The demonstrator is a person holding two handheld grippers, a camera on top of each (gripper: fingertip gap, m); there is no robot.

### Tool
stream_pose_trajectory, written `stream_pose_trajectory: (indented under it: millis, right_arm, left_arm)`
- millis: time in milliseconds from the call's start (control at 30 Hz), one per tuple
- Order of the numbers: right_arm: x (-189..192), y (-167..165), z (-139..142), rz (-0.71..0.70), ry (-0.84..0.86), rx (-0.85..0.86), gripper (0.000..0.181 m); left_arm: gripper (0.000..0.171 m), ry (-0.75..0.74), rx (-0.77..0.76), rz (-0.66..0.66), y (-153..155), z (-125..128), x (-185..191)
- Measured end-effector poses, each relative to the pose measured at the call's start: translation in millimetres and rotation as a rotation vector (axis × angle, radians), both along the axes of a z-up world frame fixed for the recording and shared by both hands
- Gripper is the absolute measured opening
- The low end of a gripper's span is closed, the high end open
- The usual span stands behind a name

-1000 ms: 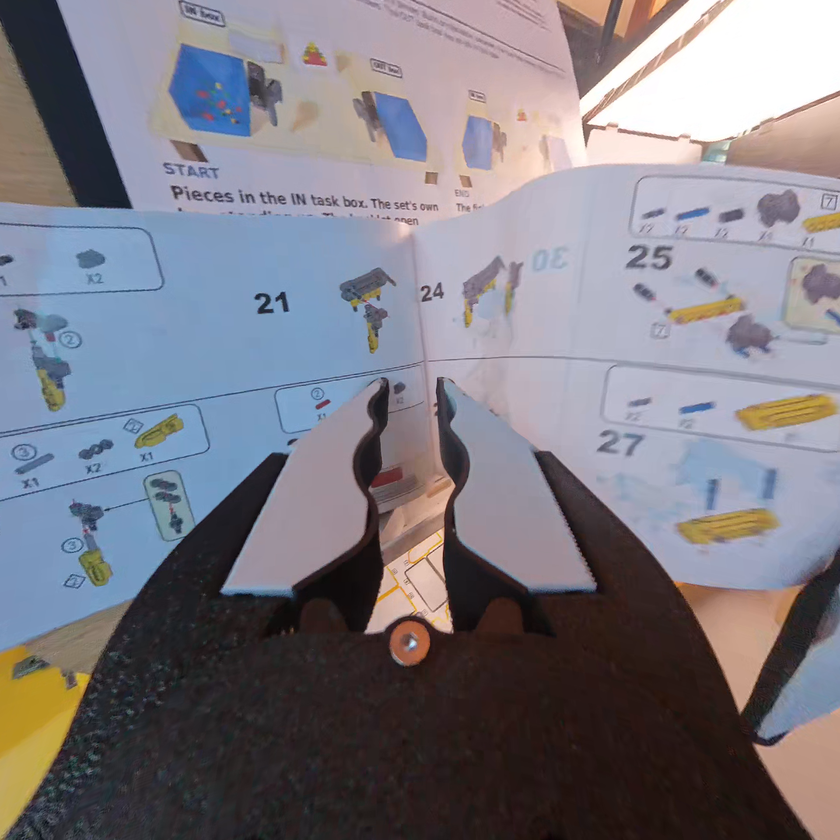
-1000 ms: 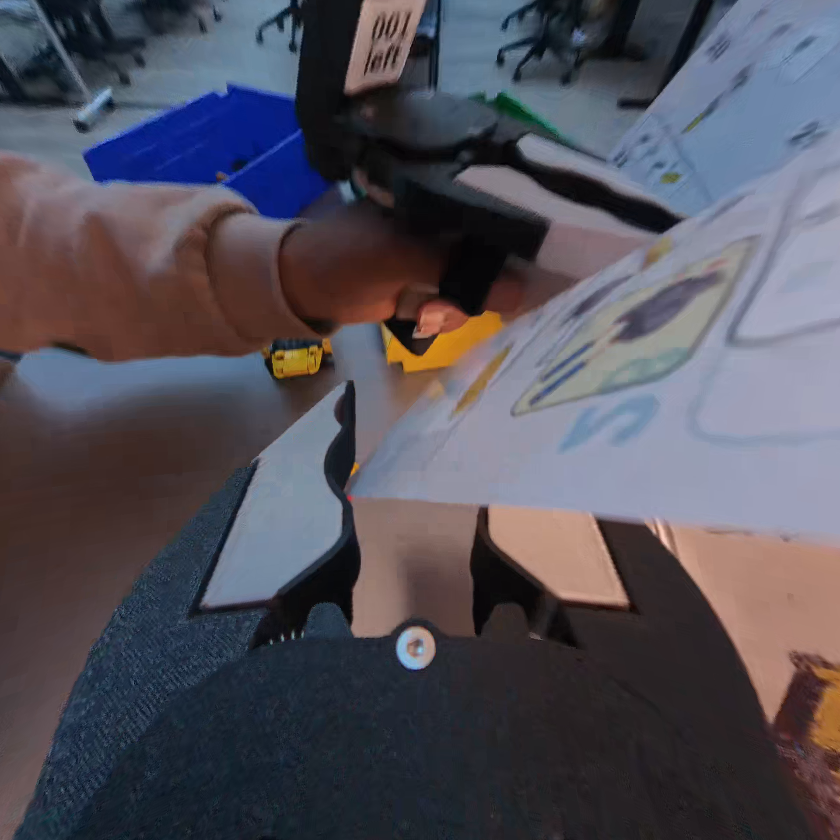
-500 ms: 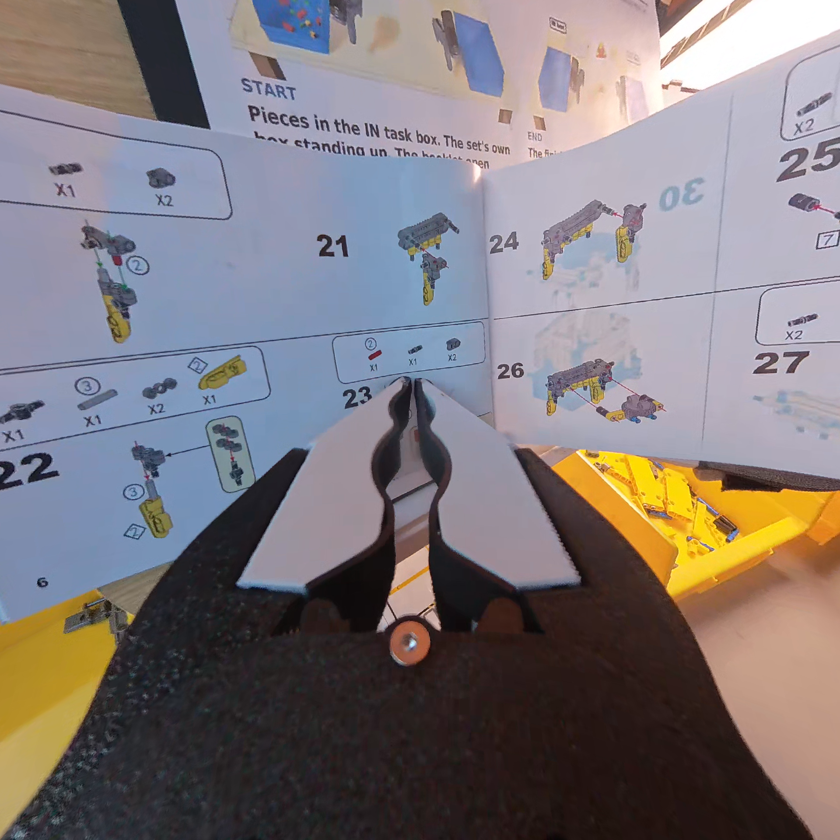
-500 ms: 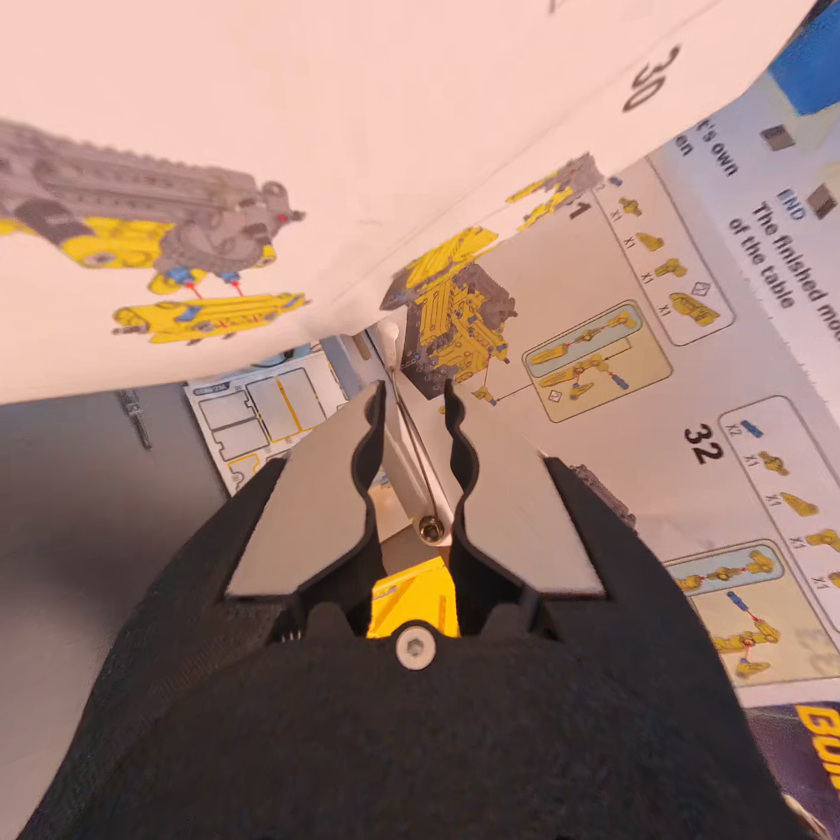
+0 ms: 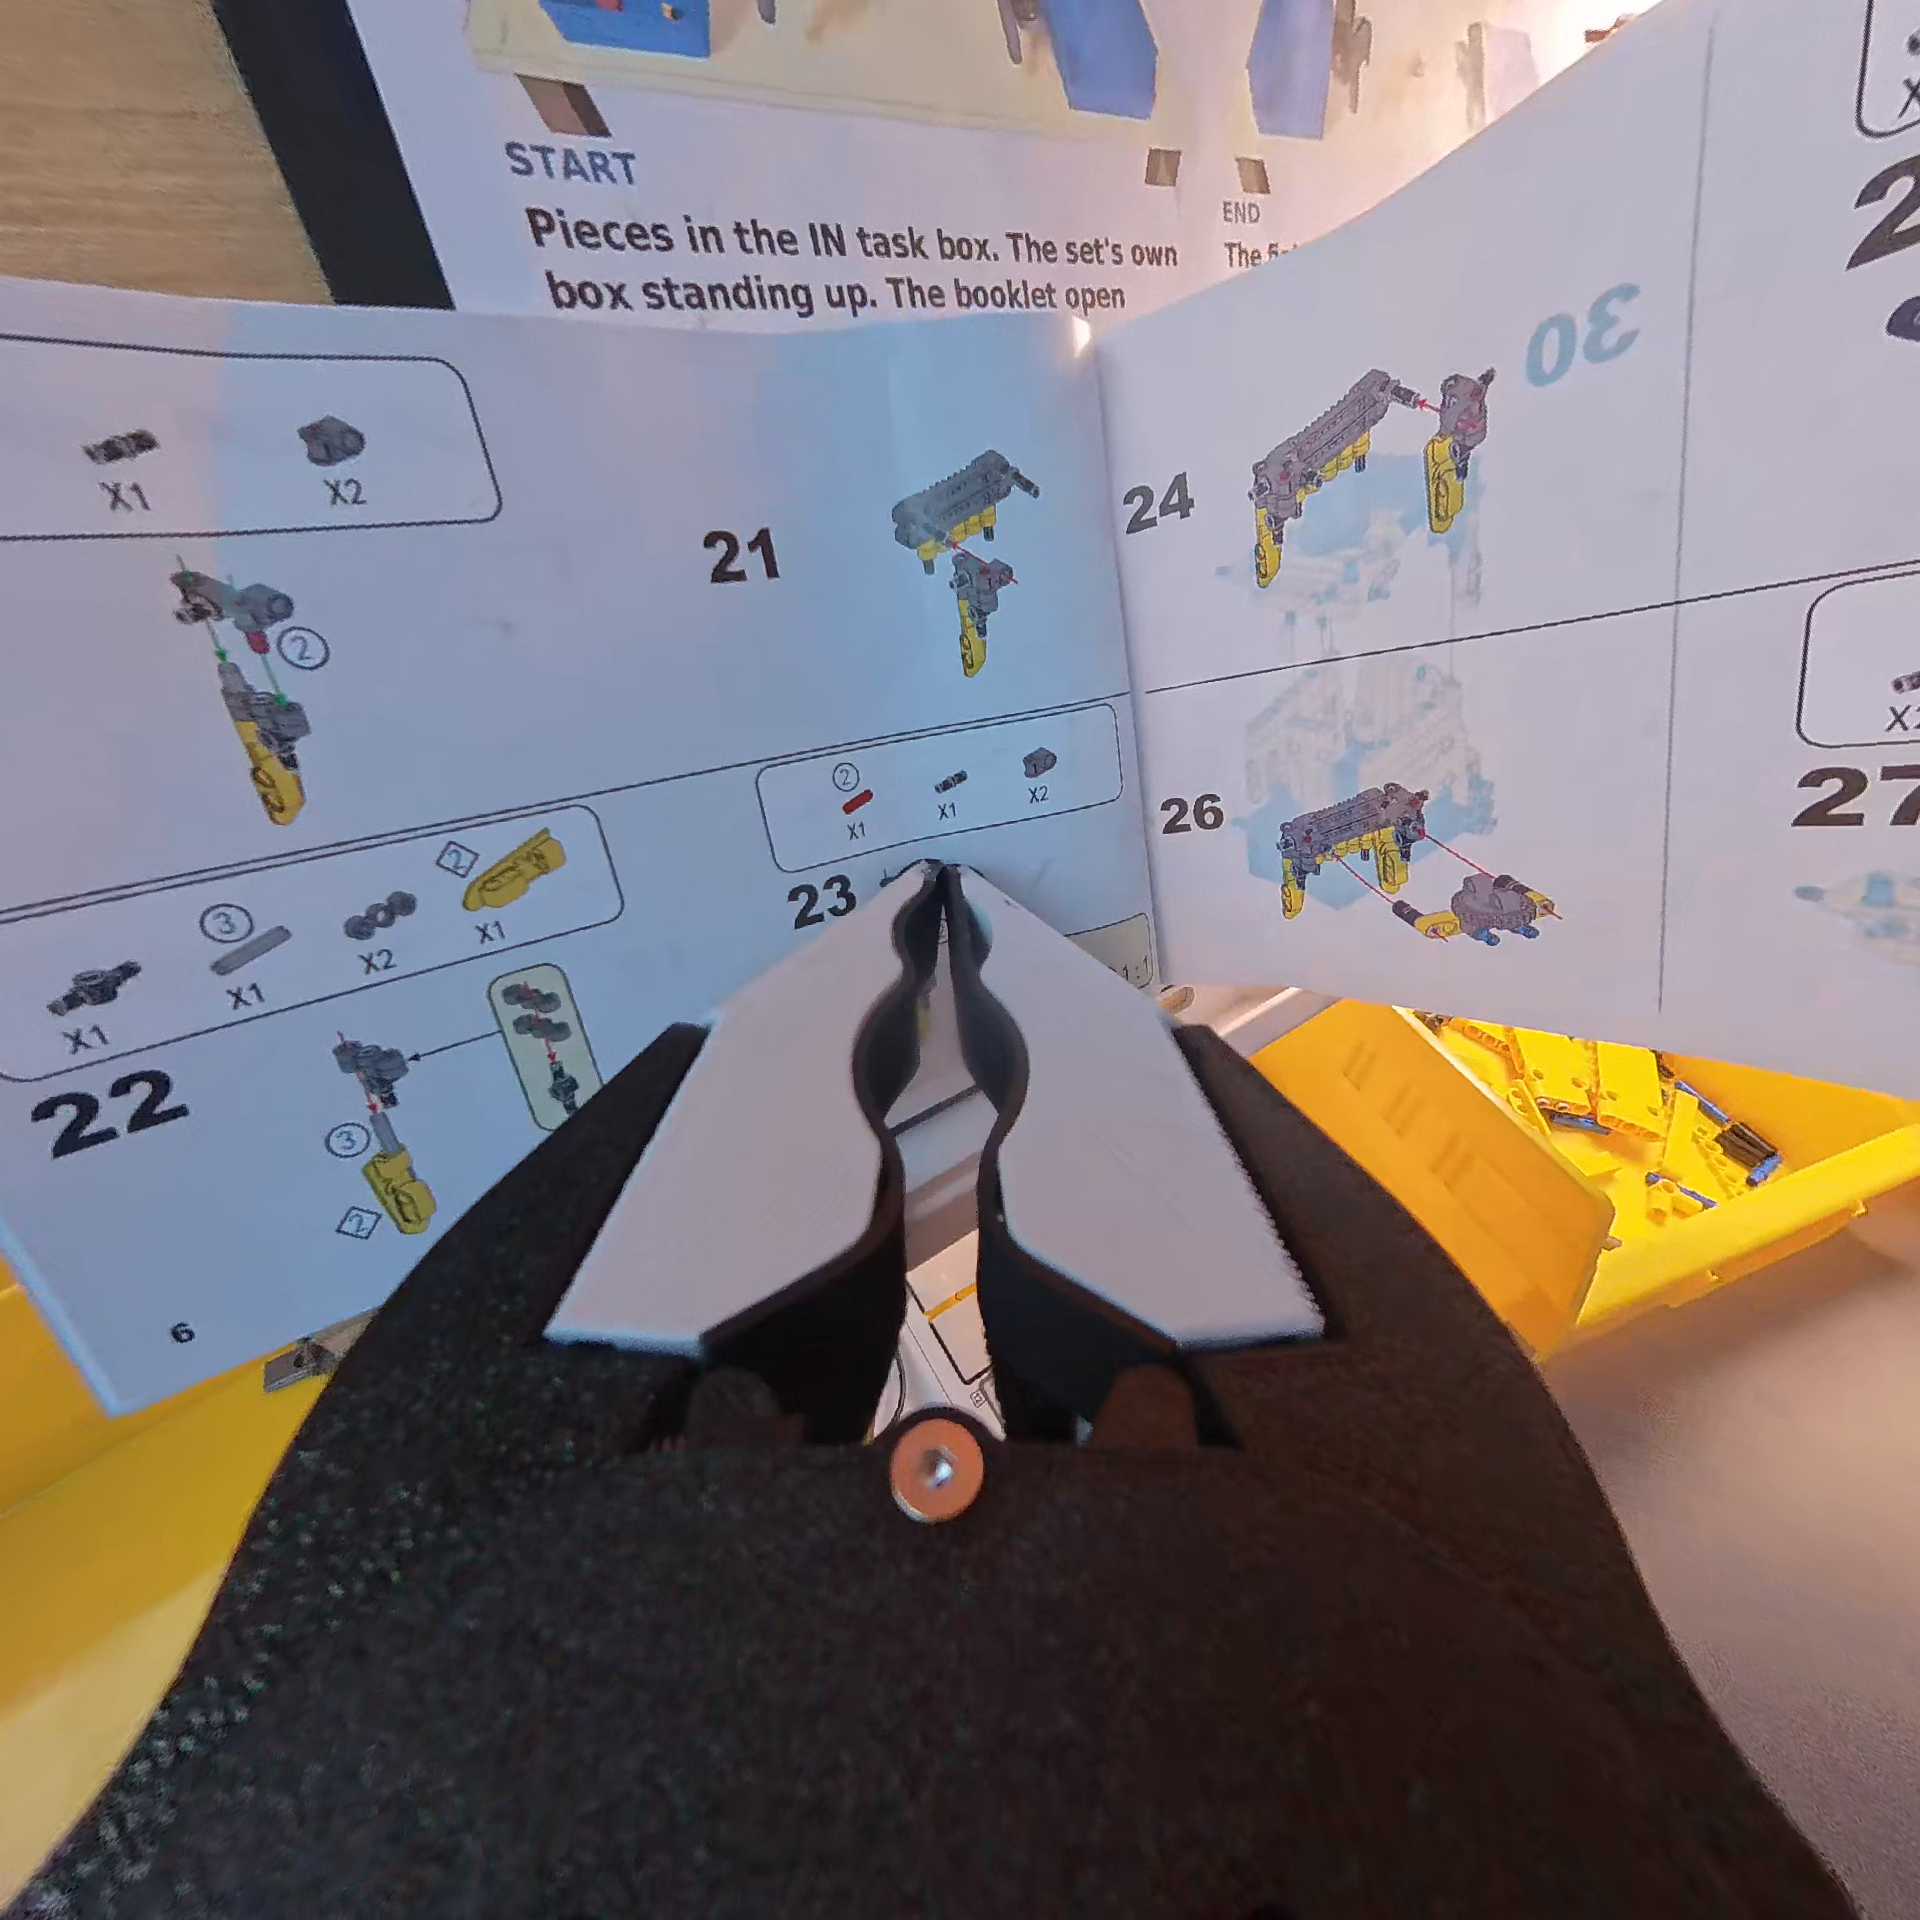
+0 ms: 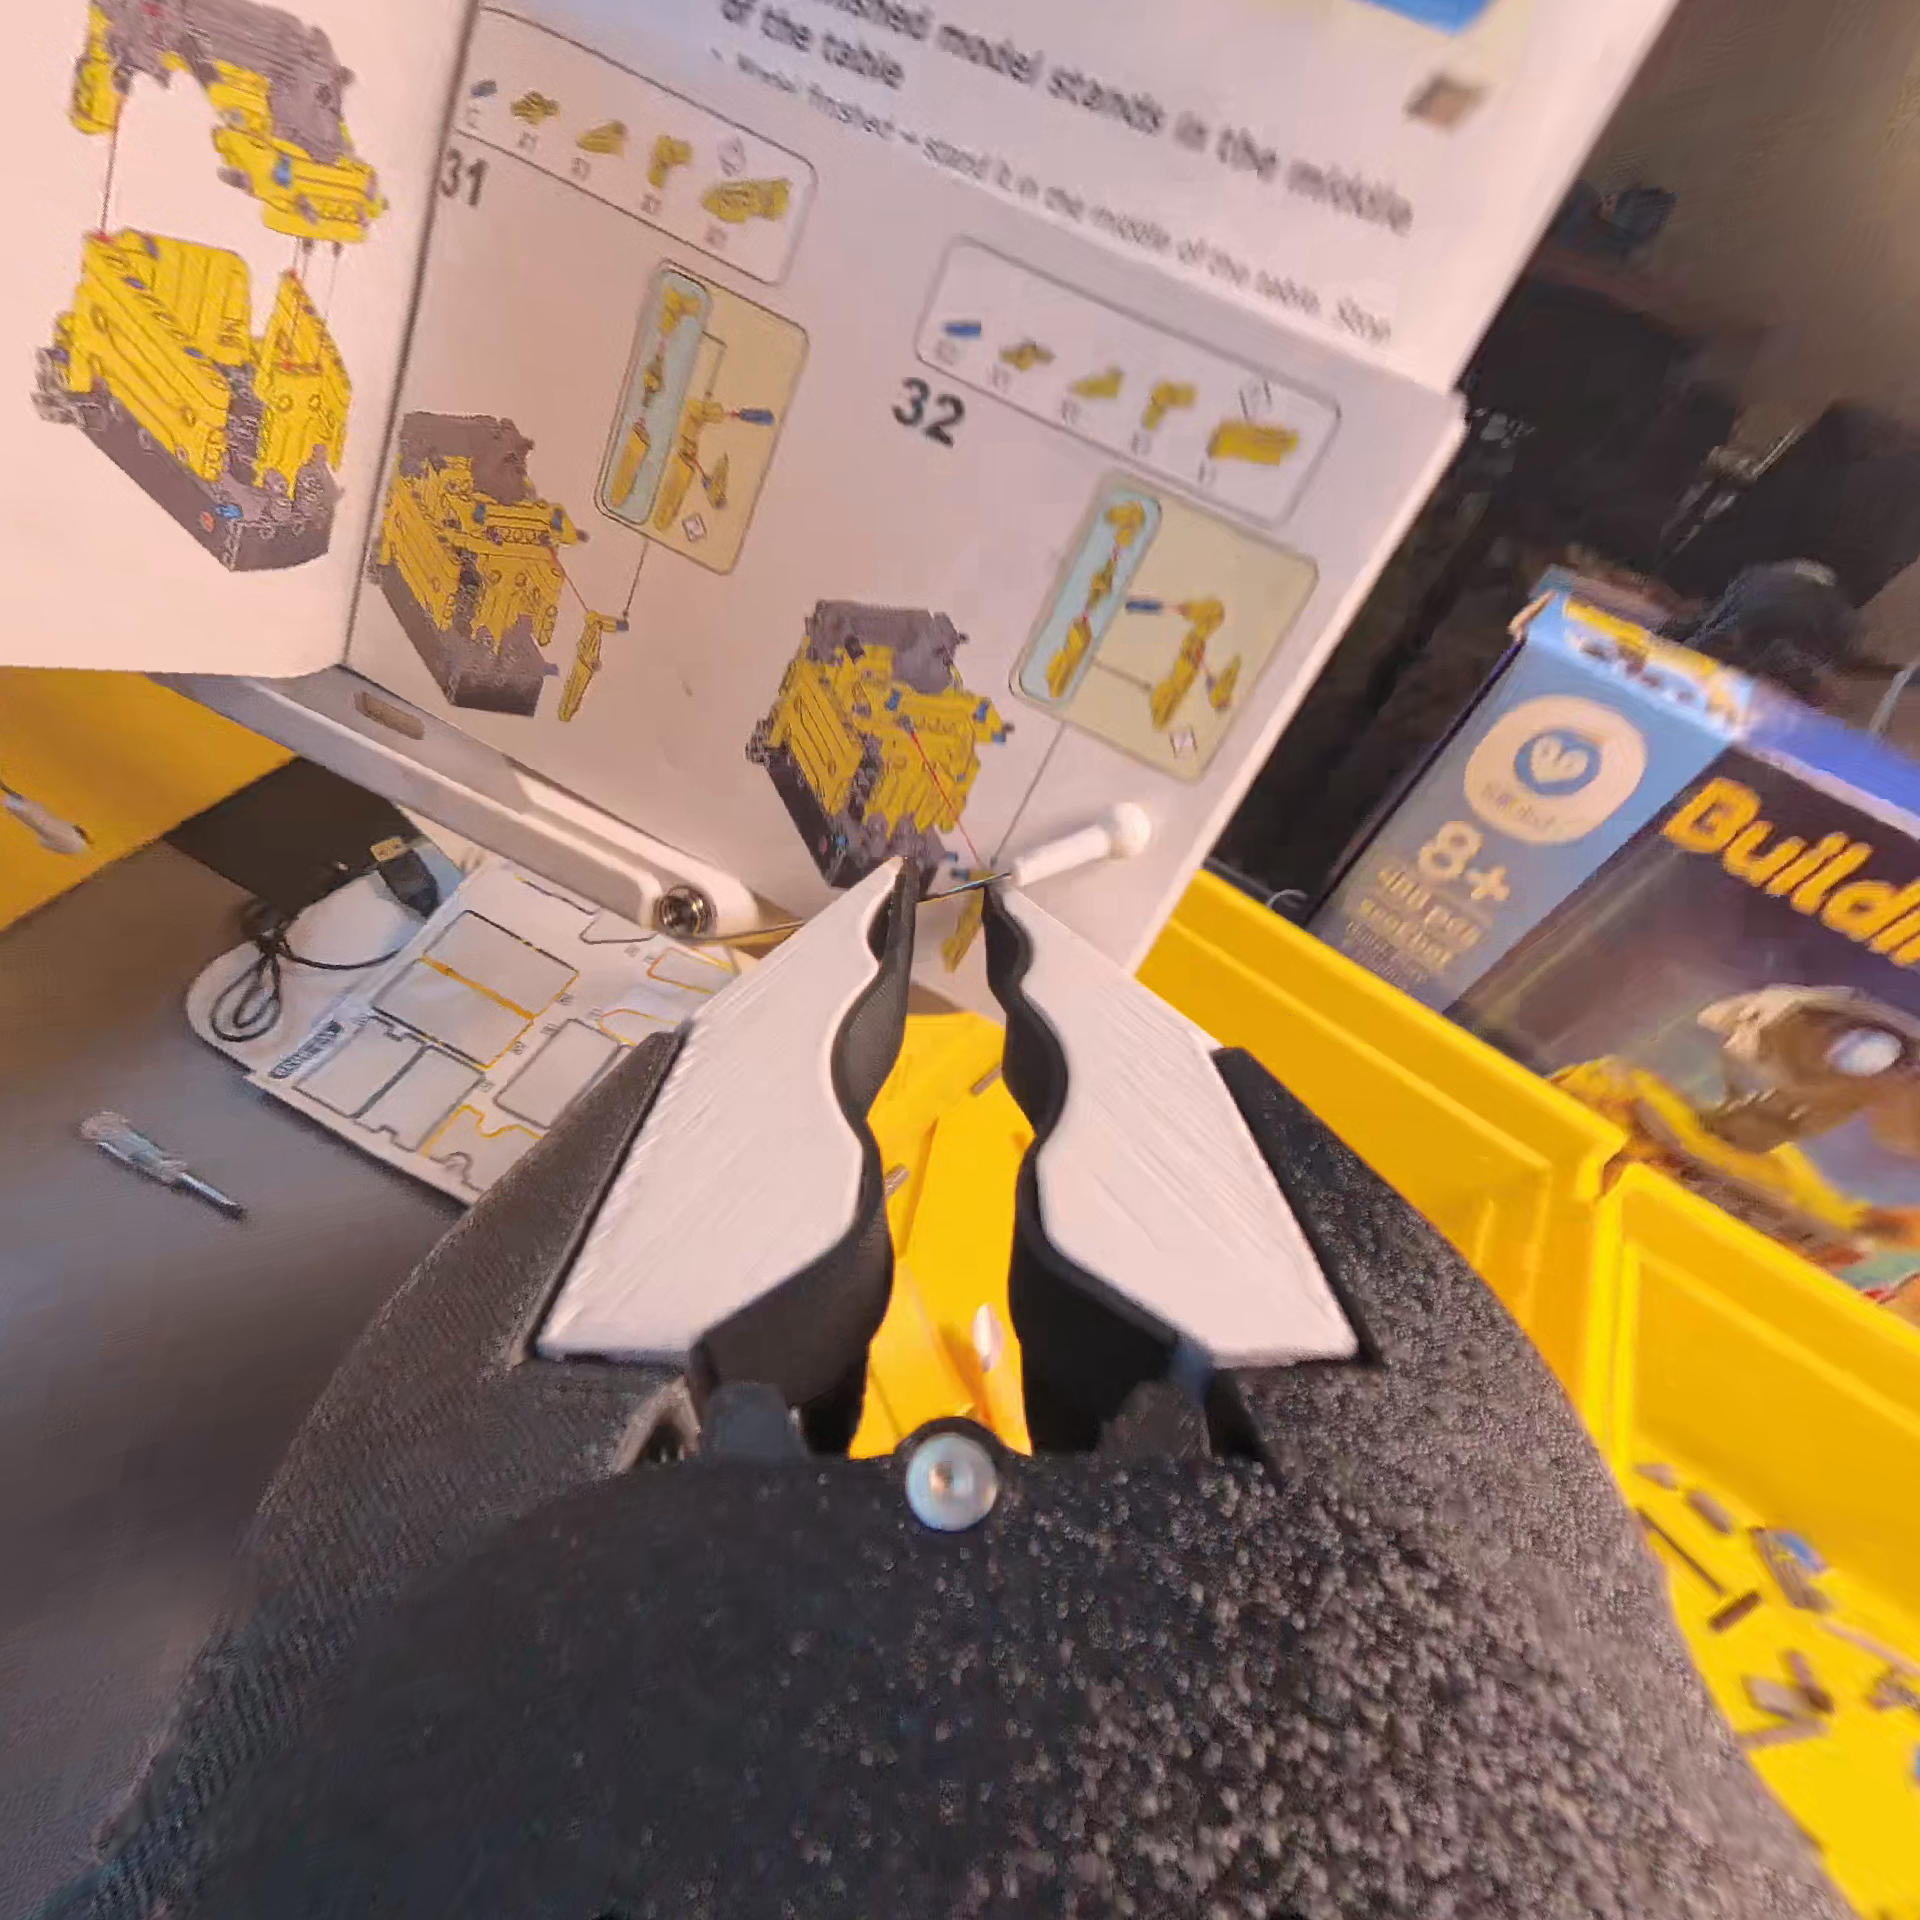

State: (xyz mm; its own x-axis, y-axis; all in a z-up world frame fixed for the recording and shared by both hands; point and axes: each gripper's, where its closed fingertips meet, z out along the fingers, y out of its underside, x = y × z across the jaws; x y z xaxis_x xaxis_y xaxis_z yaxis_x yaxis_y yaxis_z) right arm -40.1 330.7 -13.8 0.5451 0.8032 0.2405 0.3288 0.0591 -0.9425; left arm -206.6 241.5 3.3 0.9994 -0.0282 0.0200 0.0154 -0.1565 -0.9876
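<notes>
Where the left tool (image 5: 940, 878) stands: tips together, pressed on the left page of the instruction booklet (image 5: 623, 644) just above its lower edge; whether paper is caught, cannot tell
Right tool (image 6: 945, 894): tips narrowly apart at the lower edge of the instruction booklet's right page, beside a white peg (image 6: 1081, 847)
Open room: bare table (image 6: 156, 1351) to the left; yellow bin (image 6: 1382, 1081) wall and set box (image 6: 1662, 831) close on the right
</notes>
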Motion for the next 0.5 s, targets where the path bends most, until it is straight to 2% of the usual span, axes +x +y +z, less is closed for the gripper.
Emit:
stream_pose_trajectory:
  millis: [100,133,200,233,333,433,500]
  right_arm:
    - [13,-12,-24,0.028,0.147,-0.264,0.018]
    - [17,-15,-34,0.033,0.139,-0.336,0.026]
    - [26,-21,-49,0.023,0.121,-0.4,0.045]
    - [31,-24,-48,0.022,0.147,-0.412,0.051]
    - [38,-40,-14,0.036,0.228,-0.275,0.058]
    - [10,-106,39,0.281,0.297,-0.094,0.072]
    - [-15,-141,54,0.349,0.236,0.0,0.083]
  left_arm:
    - [0.0,-0.001,0.002,0.002,-1,0,0]
    - [0.0,0.004,0.002,0.007,0,0,0]
    - [0.0,0.01,-0.001,0.011,0,-1,0]
    - [0.0,0.012,0.0,0.011,0,-1,0]
    - [0.0,0.015,0.005,0.011,0,0,0]
    - [0.0,0.023,0.008,0.016,0,0,0]
    - [0.0,0.029,0.008,0.024,0,0,0]
